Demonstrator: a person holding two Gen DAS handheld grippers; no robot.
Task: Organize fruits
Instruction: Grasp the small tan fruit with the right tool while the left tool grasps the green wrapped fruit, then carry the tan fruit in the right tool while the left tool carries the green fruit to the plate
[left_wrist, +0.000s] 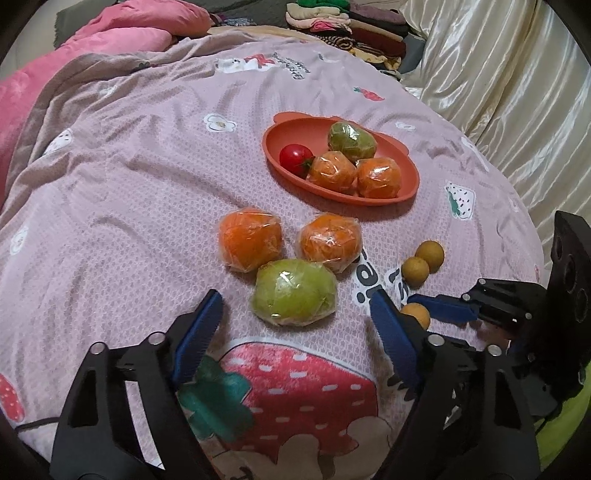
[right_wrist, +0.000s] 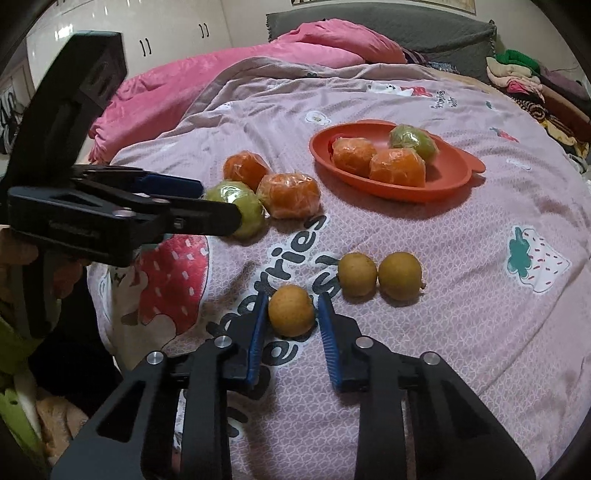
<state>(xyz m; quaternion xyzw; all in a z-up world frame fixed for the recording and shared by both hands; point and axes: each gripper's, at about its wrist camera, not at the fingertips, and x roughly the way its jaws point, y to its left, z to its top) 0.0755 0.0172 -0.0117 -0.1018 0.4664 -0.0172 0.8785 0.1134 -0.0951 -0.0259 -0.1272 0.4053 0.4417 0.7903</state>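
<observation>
A green fruit in cling film (left_wrist: 293, 293) lies on the pink strawberry-print bedspread. My left gripper (left_wrist: 295, 297) is open around it, its blue pads standing clear on both sides. Just behind the green fruit are two wrapped oranges (left_wrist: 251, 243) (left_wrist: 328, 242). My right gripper (right_wrist: 292, 296) is shut on a small yellow-brown round fruit (right_wrist: 291, 310) that rests on the bedspread. Two more of these small fruits (right_wrist: 357, 274) (right_wrist: 400, 275) lie just beyond it. Further back, an orange-red plate (left_wrist: 369, 201) holds a tomato (left_wrist: 295, 157), a wrapped green fruit and two wrapped oranges.
A pink quilt (left_wrist: 122, 33) is bunched at the far left of the bed. Folded clothes (left_wrist: 351, 26) are stacked at the far end. A cream satin curtain (left_wrist: 498, 74) hangs along the right side. A person's green sleeve shows behind the left gripper (right_wrist: 221, 206).
</observation>
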